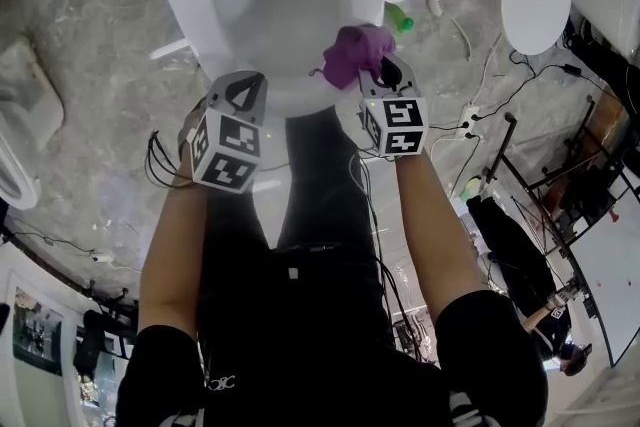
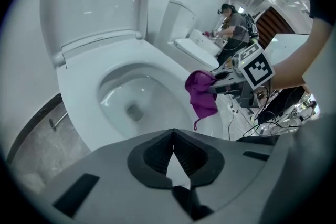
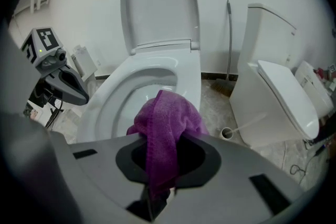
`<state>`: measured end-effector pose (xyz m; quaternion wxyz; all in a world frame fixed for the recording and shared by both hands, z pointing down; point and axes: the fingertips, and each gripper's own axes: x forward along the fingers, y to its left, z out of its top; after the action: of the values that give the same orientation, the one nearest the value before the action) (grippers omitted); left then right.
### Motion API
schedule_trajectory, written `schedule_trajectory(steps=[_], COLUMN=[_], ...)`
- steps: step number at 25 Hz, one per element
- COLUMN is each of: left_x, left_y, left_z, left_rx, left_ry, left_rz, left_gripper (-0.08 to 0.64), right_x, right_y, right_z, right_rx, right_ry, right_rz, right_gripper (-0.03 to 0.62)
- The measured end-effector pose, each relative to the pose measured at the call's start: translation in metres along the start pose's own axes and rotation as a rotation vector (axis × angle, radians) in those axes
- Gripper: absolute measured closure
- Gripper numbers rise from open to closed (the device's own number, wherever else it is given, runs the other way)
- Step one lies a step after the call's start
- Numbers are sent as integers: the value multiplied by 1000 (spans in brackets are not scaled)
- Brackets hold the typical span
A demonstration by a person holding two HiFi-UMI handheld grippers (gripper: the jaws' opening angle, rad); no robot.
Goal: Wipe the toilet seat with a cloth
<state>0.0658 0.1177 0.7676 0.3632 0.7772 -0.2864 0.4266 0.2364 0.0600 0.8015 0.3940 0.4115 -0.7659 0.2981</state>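
Note:
A white toilet (image 1: 190, 5) stands open below me, its lid (image 3: 157, 2) raised against the wall. My right gripper (image 1: 385, 73) is shut on a purple cloth (image 1: 352, 53), which hangs bunched over the front right part of the rim. In the right gripper view the cloth (image 3: 164, 131) drapes out of the jaws toward the bowl (image 3: 152, 86). My left gripper (image 1: 240, 93) hovers over the front left of the rim, shut with nothing in it. The left gripper view shows the cloth (image 2: 202, 94) and the right gripper (image 2: 223, 84) across the bowl (image 2: 131, 97).
A second white toilet (image 3: 278, 92) stands to the right, with a toilet brush holder (image 3: 227, 134) on the marble floor between them. A green bottle (image 1: 400, 17) lies beside the bowl. Cables (image 1: 480, 120) run over the floor at right. A person (image 2: 233, 26) works at the far back.

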Motion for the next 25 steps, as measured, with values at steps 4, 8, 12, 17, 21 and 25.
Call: schedule_trajectory(steps=[4,8,12,17,21,25], left_x=[-4,-9,-20,-34,-44,-56], left_y=[-3,-6,-9,-5,15,32], left_z=[-17,-41,-57,-71,-88,-101], left_rx=[37,53,47,31,-10,-59], left_ry=[3,18,24,11,3,-15], left_rz=[-18,-31,-43,-39,-18,6], left_gripper=[552,552,552,552,552,552], right_x=[-16,-29,-37,-33,-16,-1], right_y=[15,38,73,122,175,208], right_z=[-30,-58,-78,-83,-68,-48], right_rx=[99,202,201,57,-86,-159], right_ry=[-12,-15,28,67,81,78], right_rz=[-33,-45,-6,83,202,268], right_gripper=[529,529,529,529,529,529])
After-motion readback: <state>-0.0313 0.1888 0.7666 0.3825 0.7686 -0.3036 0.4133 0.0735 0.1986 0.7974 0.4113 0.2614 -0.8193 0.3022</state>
